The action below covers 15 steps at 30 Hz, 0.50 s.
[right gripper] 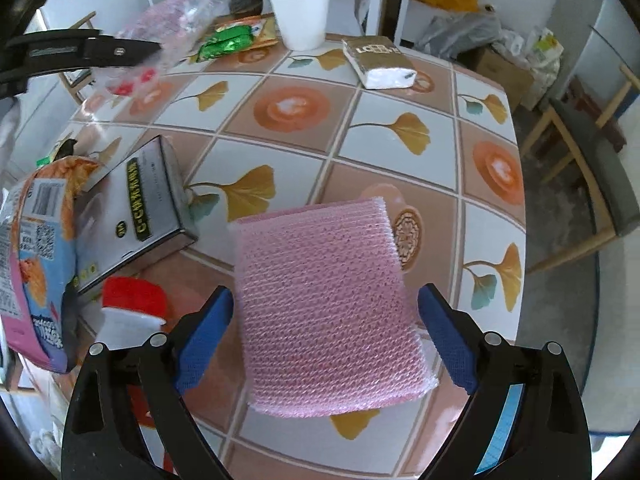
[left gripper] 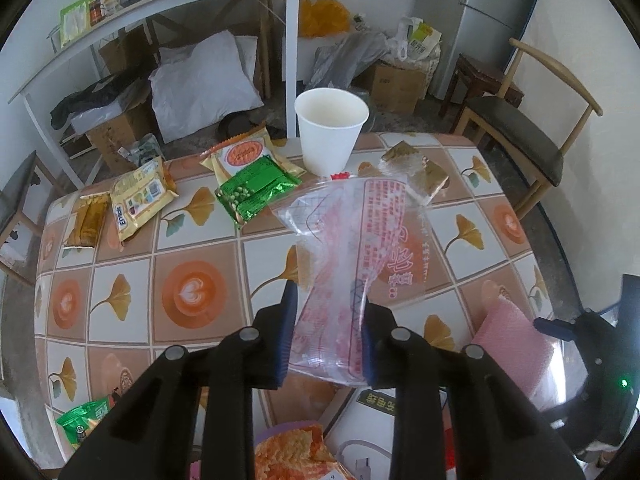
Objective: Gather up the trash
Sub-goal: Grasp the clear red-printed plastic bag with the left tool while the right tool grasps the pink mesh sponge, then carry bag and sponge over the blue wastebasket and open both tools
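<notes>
- here, the surface [left gripper: 200,248] wears a cloth of tan and white squares with gold leaves and orange discs, and it carries everything below.
- the pink foam sheet [right gripper: 324,308] lies flat near the edge, between the right gripper [right gripper: 326,340] fingers, which stand wide apart and seem clear of its sides.
- the clear printed plastic bag [left gripper: 352,248] is lifted off the surface, pinched at its lower end by the left gripper [left gripper: 326,340], whose blue fingers [left gripper: 285,332] are clamped on it.
- a white paper cup [left gripper: 330,132] stands upright at the far edge.
- a green wrapper [left gripper: 256,192] lies left of the cup, touching a yellow packet [left gripper: 244,152].
</notes>
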Available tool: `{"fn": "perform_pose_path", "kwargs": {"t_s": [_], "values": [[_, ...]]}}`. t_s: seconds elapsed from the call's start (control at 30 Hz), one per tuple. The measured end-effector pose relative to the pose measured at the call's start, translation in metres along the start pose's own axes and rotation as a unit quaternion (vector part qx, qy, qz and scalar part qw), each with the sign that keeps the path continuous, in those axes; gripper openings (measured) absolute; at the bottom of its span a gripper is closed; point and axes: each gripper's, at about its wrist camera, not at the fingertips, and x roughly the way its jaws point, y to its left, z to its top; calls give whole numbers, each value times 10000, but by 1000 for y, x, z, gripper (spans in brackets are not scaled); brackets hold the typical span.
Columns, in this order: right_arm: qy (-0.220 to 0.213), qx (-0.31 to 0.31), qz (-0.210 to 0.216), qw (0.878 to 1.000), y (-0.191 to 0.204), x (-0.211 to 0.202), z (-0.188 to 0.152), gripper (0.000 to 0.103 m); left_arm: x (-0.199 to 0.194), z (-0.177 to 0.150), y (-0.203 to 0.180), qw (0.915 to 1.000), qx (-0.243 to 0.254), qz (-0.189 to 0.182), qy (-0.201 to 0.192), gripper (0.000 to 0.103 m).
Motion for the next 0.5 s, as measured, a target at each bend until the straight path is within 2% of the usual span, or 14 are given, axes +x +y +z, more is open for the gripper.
{"fn": "perform_pose_path", "kwargs": {"t_s": [0.07,0.23,0.5], "values": [[10,55,7,10000,-3,2,-1,89,-3,0,1,10000,-32,-48,-22,26],[32,305,124,9995,-9,1,-1,81,-10,-1,4,9999,-77,-100,-98,26],[-197,603,345,9974,-18,-16,-2,79,-28,-4,6,9996,-86,-139,-234,26]]}}
